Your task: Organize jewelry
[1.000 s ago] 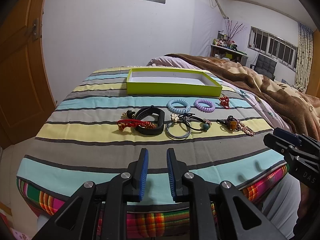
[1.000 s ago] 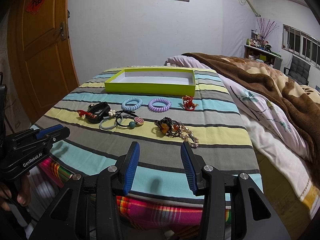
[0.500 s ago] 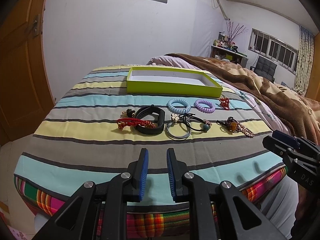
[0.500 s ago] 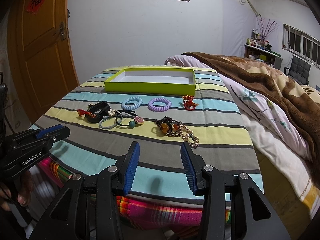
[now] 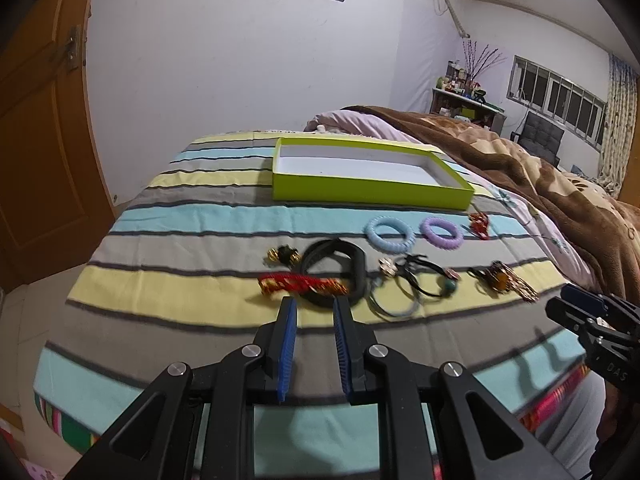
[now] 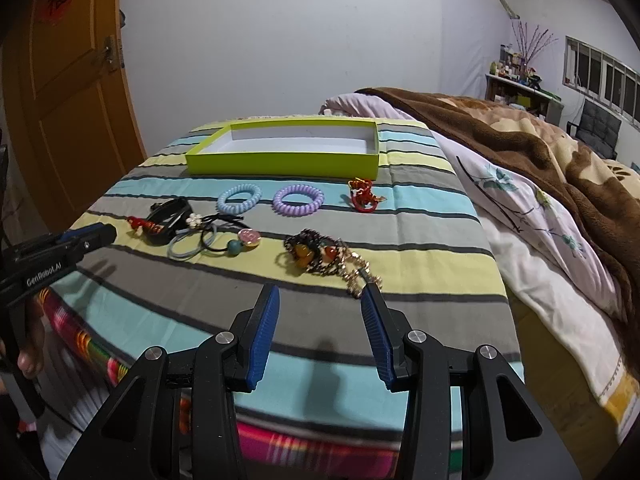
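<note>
Both claws point down at a slant over the striped blanket (image 5: 168, 216). The left claw (image 5: 314, 308) is open a little and holds nothing; the black band (image 5: 334, 268) and red bracelet (image 5: 300, 285) lie just past its tips. The right claw (image 6: 318, 300) is open wider and empty, and the brown bead necklace (image 6: 320, 254) lies just ahead of it. The green box (image 6: 280, 162) behind the jewelry has nothing in it.
</note>
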`<state>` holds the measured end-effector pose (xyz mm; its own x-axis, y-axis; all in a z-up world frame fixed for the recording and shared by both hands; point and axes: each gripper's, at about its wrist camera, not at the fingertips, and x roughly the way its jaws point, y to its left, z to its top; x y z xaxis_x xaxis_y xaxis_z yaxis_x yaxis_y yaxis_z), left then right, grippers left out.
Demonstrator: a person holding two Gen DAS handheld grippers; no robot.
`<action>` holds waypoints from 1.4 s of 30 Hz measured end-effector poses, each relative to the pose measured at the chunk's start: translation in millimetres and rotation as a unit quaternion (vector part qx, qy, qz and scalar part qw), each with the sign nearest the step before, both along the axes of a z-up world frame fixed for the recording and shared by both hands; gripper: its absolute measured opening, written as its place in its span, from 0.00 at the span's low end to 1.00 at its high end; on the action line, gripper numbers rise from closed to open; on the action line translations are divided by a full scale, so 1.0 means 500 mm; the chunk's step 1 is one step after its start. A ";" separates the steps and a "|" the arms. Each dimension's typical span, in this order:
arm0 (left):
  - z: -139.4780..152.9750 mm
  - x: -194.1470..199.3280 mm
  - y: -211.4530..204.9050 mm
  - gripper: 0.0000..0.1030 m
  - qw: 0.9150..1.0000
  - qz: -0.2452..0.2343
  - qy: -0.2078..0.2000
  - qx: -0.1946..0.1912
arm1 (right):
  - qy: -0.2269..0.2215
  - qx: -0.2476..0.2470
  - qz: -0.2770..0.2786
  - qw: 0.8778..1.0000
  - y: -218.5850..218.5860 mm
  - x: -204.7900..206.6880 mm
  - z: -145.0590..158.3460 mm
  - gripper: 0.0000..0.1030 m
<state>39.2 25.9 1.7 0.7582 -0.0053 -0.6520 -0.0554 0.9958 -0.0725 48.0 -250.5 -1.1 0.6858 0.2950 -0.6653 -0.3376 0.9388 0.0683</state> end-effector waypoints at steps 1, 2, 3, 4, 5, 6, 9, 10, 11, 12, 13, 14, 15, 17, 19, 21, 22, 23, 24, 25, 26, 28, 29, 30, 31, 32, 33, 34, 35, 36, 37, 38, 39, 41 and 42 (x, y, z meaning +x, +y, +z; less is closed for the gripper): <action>0.000 0.011 0.005 0.18 1.000 0.000 0.003 0.003 | 0.004 0.002 0.001 1.000 -0.003 0.009 -0.001 0.42; -0.001 0.021 0.010 0.18 1.000 -0.001 0.006 0.004 | 0.007 0.003 0.003 1.000 -0.004 0.016 -0.001 0.42; -0.002 0.034 0.015 0.18 1.000 -0.004 0.013 0.003 | 0.010 0.004 0.005 1.000 -0.004 0.023 0.000 0.42; -0.003 0.044 0.016 0.18 1.000 -0.007 0.018 0.004 | 0.013 0.005 0.008 1.000 -0.003 0.032 0.000 0.42; -0.003 0.050 0.017 0.18 1.000 -0.009 0.021 0.005 | 0.016 0.005 0.012 1.000 -0.003 0.041 0.000 0.42; -0.005 0.061 0.020 0.18 1.000 -0.011 0.025 0.007 | 0.019 0.005 0.014 1.000 -0.001 0.048 -0.001 0.42; -0.013 0.092 0.027 0.18 0.999 -0.023 0.042 0.000 | 0.027 0.001 0.020 0.999 0.004 0.070 -0.006 0.42; -0.015 0.099 0.028 0.18 0.999 -0.025 0.046 -0.001 | 0.030 -0.001 0.022 0.999 0.005 0.078 -0.009 0.42; -0.017 0.104 0.030 0.18 0.999 -0.025 0.047 0.000 | 0.034 -0.002 0.024 0.999 0.005 0.085 -0.013 0.42; -0.020 0.112 0.030 0.18 0.998 -0.028 0.050 0.003 | 0.038 -0.001 0.024 0.999 0.005 0.092 -0.016 0.42; -0.021 0.118 0.030 0.18 0.998 -0.031 0.053 0.004 | 0.042 -0.001 0.024 0.999 0.003 0.099 -0.020 0.42; -0.023 0.124 0.030 0.18 0.998 -0.034 0.055 0.005 | 0.045 -0.002 0.024 0.999 0.002 0.104 -0.023 0.42; -0.025 0.131 0.029 0.18 0.998 -0.038 0.059 0.004 | 0.048 -0.001 0.024 0.999 0.001 0.110 -0.026 0.42; -0.026 0.140 0.028 0.18 0.997 -0.043 0.062 0.005 | 0.053 0.000 0.025 0.998 -0.002 0.119 -0.030 0.42; -0.026 0.148 0.027 0.18 0.997 -0.048 0.064 0.006 | 0.058 0.004 0.028 0.998 -0.007 0.125 -0.032 0.42; -0.025 0.156 0.029 0.18 0.996 -0.052 0.066 0.004 | 0.061 0.004 0.029 0.998 -0.012 0.129 -0.034 0.42; -0.022 0.159 0.032 0.18 0.996 -0.054 0.066 -0.001 | 0.062 0.003 0.030 0.998 -0.014 0.130 -0.036 0.42; -0.019 0.162 0.037 0.18 0.996 -0.056 0.065 -0.006 | 0.066 0.002 0.032 0.997 -0.017 0.131 -0.039 0.42; -0.017 0.164 0.040 0.18 0.996 -0.057 0.064 -0.009 | 0.071 0.001 0.034 0.997 -0.019 0.132 -0.042 0.42; -0.013 0.166 0.043 0.18 0.996 -0.059 0.062 -0.013 | 0.075 0.001 0.036 0.996 -0.020 0.133 -0.045 0.42; -0.011 0.168 0.044 0.18 0.996 -0.061 0.062 -0.014 | 0.079 0.000 0.039 0.996 -0.020 0.133 -0.048 0.42; -0.007 0.173 0.044 0.18 0.995 -0.071 0.064 -0.015 | 0.084 -0.004 0.048 0.995 -0.018 0.132 -0.055 0.42; -0.007 0.176 0.043 0.18 0.995 -0.075 0.067 -0.014 | 0.084 -0.008 0.050 0.995 -0.016 0.131 -0.058 0.37; -0.006 0.180 0.040 0.18 0.994 -0.080 0.069 -0.011 | 0.081 -0.013 0.049 0.995 -0.014 0.130 -0.058 0.35; -0.006 0.182 0.038 0.18 0.994 -0.084 0.070 -0.008 | 0.079 -0.017 0.049 0.996 -0.014 0.131 -0.058 0.29; -0.007 0.186 0.035 0.18 0.993 -0.090 0.073 -0.005 | 0.080 -0.016 0.049 0.996 -0.016 0.131 -0.058 0.27; -0.010 0.190 0.031 0.18 0.992 -0.098 0.079 -0.002 | 0.081 -0.014 0.049 0.995 -0.018 0.132 -0.058 0.27; -0.015 0.195 0.025 0.18 0.990 -0.107 0.087 0.002 | 0.082 -0.015 0.049 0.995 -0.018 0.132 -0.058 0.27; -0.019 0.198 0.019 0.18 0.989 -0.113 0.091 0.009 | 0.081 -0.017 0.051 0.995 -0.018 0.131 -0.058 0.26; -0.024 0.200 0.012 0.18 0.988 -0.118 0.097 0.020 | 0.080 -0.020 0.052 0.995 -0.018 0.129 -0.058 0.26; -0.028 0.202 0.007 0.18 0.987 -0.120 0.100 0.030 | 0.081 -0.020 0.053 0.995 -0.018 0.129 -0.057 0.26; -0.031 0.203 0.003 0.18 0.986 -0.122 0.103 0.039 | 0.081 -0.021 0.053 0.995 -0.017 0.129 -0.057 0.25; -0.033 0.205 -0.001 0.18 0.986 -0.125 0.105 0.047 | 0.080 -0.022 0.054 0.995 -0.017 0.128 -0.056 0.24; -0.034 0.209 -0.005 0.18 0.984 -0.128 0.109 0.053 | 0.080 -0.023 0.054 0.995 -0.017 0.127 -0.056 0.24; -0.036 0.213 -0.009 0.18 0.983 -0.132 0.112 0.061 | 0.079 -0.024 0.054 0.995 -0.016 0.127 -0.056 0.24</action>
<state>145.7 21.3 -16.1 0.5773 -0.0944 -0.8110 0.2055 0.9781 0.0324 111.5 -258.5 -29.3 0.5378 0.3267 -0.7772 -0.4257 0.9009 0.0841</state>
